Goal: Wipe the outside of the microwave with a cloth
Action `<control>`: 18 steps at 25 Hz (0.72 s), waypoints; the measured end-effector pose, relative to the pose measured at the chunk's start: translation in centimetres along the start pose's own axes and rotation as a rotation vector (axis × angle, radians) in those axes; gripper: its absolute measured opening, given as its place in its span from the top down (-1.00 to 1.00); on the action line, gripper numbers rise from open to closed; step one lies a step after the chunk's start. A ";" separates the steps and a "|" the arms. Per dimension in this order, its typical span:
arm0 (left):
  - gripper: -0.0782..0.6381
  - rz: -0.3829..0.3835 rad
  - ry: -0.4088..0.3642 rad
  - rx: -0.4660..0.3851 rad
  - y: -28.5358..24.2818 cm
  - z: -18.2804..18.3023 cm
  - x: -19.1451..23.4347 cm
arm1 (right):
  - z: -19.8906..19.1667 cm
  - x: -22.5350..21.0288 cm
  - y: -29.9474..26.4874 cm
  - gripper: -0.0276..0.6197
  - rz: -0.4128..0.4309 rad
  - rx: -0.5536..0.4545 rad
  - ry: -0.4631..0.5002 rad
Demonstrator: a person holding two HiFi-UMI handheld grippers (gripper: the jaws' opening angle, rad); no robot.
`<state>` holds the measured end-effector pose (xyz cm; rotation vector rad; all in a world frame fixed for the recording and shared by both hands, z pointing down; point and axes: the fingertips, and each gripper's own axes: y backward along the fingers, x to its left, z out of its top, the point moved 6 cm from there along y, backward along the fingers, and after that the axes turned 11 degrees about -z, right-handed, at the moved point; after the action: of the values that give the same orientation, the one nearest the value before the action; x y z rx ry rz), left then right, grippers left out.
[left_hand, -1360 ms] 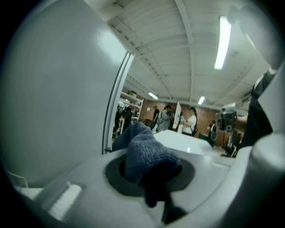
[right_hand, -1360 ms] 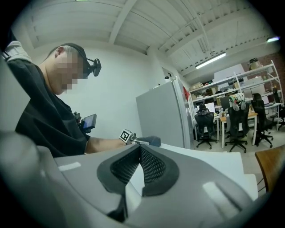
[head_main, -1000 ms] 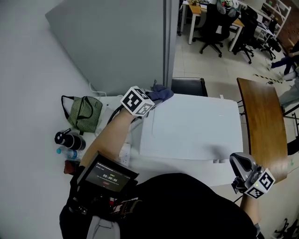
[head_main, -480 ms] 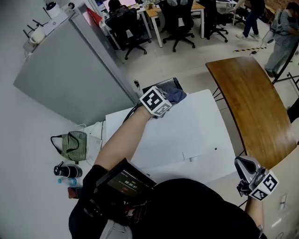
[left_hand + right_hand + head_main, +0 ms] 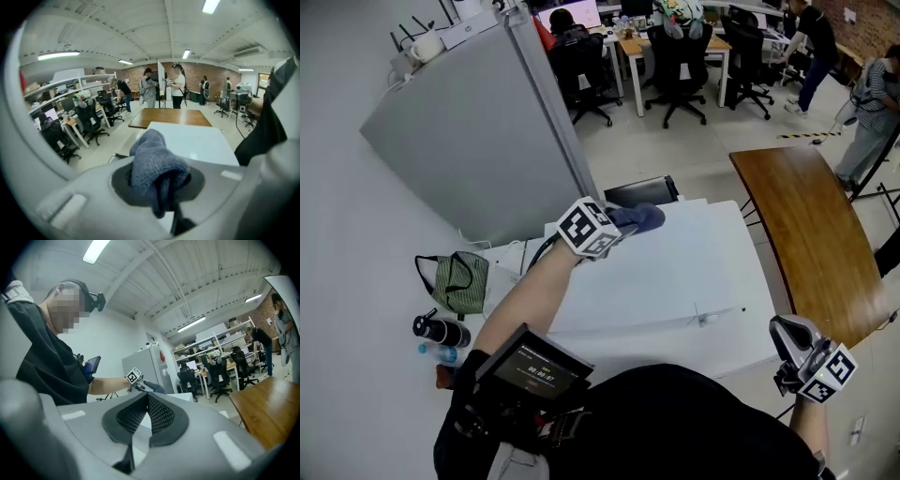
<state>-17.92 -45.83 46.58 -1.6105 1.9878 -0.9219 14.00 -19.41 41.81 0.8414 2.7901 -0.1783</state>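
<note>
The white microwave (image 5: pixel 684 272) lies below me, its flat top filling the middle of the head view. My left gripper (image 5: pixel 622 223) is shut on a blue-grey cloth (image 5: pixel 641 217) and presses it on the top at the far edge. In the left gripper view the bunched cloth (image 5: pixel 154 161) sits between the jaws, with the white top (image 5: pixel 199 143) beyond. My right gripper (image 5: pixel 787 332) hangs off the microwave's near right corner, shut with nothing in it. The right gripper view shows its pads (image 5: pixel 159 413) meeting, with the left gripper (image 5: pixel 140 382) far off.
A green striped bag (image 5: pixel 457 281) and a dark bottle (image 5: pixel 441 330) sit left of the microwave. A tall grey cabinet (image 5: pixel 478 141) stands behind. A brown wooden table (image 5: pixel 806 225) is on the right. Office chairs (image 5: pixel 675 47) and people (image 5: pixel 872 103) are farther back.
The head view has swung, so the whole scene shifted. My left gripper with the cloth has slid along the far edge of the microwave top. The right gripper has hardly moved.
</note>
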 end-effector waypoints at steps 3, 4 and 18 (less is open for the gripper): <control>0.62 0.119 0.088 0.030 8.7 -8.6 0.6 | -0.1 4.7 -3.4 0.90 0.075 0.010 0.024; 0.62 0.148 0.120 0.030 10.8 -11.2 0.7 | -0.2 6.2 -4.3 0.90 0.092 0.013 0.029; 0.62 0.115 0.124 0.041 7.5 -12.0 -1.0 | -1.0 9.2 -1.4 0.90 0.052 0.019 0.006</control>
<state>-31.10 -41.28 49.43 -1.4327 2.1061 -1.0334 5.55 -15.54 40.55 0.9190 2.7731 -0.1936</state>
